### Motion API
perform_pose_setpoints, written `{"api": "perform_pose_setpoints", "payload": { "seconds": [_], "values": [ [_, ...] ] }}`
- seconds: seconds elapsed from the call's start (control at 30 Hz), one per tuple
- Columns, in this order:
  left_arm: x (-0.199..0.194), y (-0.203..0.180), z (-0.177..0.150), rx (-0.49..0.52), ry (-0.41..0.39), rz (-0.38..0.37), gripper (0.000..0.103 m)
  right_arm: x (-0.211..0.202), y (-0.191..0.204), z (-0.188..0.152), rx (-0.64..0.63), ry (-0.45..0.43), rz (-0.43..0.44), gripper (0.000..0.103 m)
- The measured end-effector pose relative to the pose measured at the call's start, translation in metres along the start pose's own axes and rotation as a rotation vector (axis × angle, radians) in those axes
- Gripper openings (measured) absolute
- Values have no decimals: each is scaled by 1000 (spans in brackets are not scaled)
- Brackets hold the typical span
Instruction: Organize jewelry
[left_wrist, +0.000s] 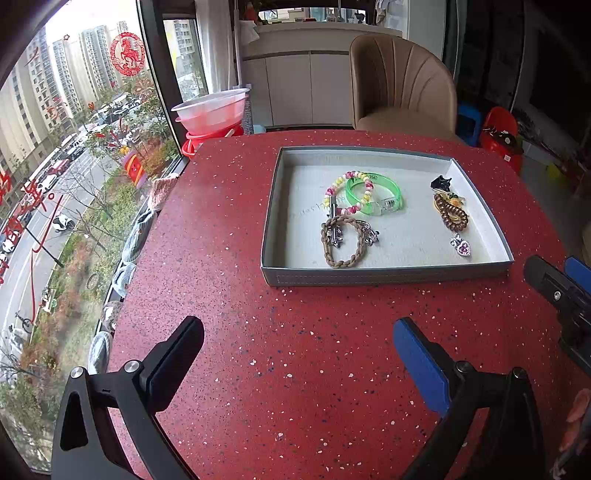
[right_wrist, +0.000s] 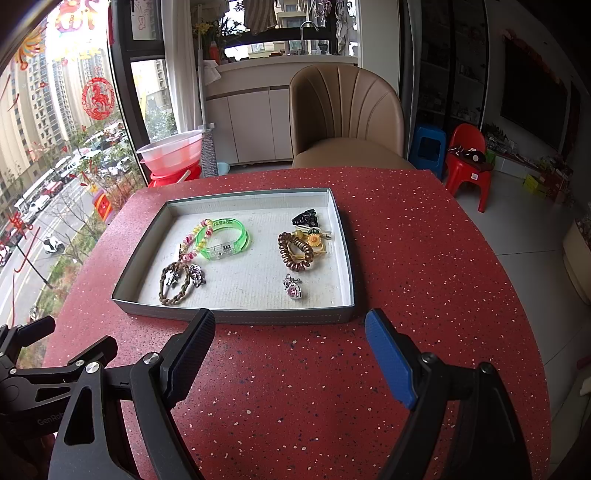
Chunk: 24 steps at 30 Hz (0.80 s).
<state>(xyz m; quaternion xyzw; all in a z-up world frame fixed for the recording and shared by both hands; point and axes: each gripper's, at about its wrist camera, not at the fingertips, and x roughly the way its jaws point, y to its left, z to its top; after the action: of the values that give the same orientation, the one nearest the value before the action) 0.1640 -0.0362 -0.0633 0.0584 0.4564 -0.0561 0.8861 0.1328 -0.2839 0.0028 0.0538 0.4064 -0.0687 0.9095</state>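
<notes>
A grey shallow tray (left_wrist: 384, 275) (right_wrist: 236, 316) sits on the red speckled table (left_wrist: 288, 369) (right_wrist: 314, 387). In it lie a green bangle (left_wrist: 391, 192) (right_wrist: 242, 230), a beaded bracelet (left_wrist: 345, 184) (right_wrist: 194, 240), a brown braided hair tie (left_wrist: 341, 242) (right_wrist: 173, 282), a brown coil hair tie (left_wrist: 452, 216) (right_wrist: 295, 253), a heart pendant (left_wrist: 461, 247) (right_wrist: 293, 290) and a black clip (left_wrist: 441, 182) (right_wrist: 304, 218). My left gripper (left_wrist: 299, 336) is open and empty in front of the tray. My right gripper (right_wrist: 290, 328) is open and empty near the tray's front edge.
A beige chair (left_wrist: 402, 88) (right_wrist: 347, 118) stands behind the table. Red and pink basins (left_wrist: 212, 114) (right_wrist: 170, 155) sit by the window on the left. A red child's chair (right_wrist: 467, 158) and a blue stool (right_wrist: 428, 147) stand at the right.
</notes>
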Motion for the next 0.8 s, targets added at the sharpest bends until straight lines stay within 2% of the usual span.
{"api": "perform_pose_setpoints", "payload": {
  "seconds": [0.8],
  "values": [
    [5,3,-4,-4,22,0,103,2,3,-3,-1,4,0,86]
  ]
}}
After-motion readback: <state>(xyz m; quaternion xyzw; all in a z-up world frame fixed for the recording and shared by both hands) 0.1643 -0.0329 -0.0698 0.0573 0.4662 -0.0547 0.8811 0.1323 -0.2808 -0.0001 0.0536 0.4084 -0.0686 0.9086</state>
